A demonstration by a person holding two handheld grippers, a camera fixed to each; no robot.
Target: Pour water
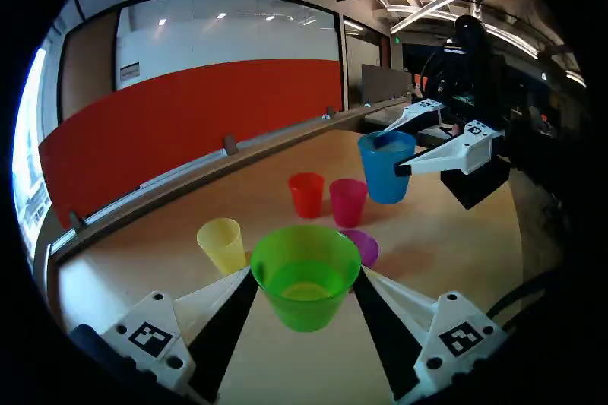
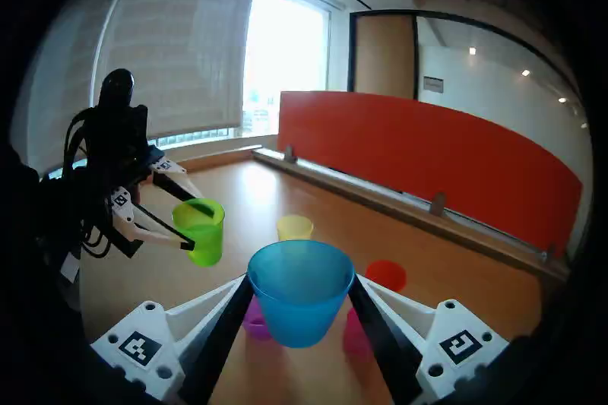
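My left gripper is shut on a green cup held upright above the wooden table; some liquid shows at its bottom. My right gripper is shut on a blue cup, also upright and lifted. In the left gripper view the blue cup hangs at the far right in the right gripper. From the right gripper view the green cup appears at the left, pinched by the left gripper. The two held cups are apart.
On the table stand a yellow cup, a red cup, a magenta cup and a purple cup. A red partition runs along the table's far edge. Dark equipment with cables sits behind the left gripper.
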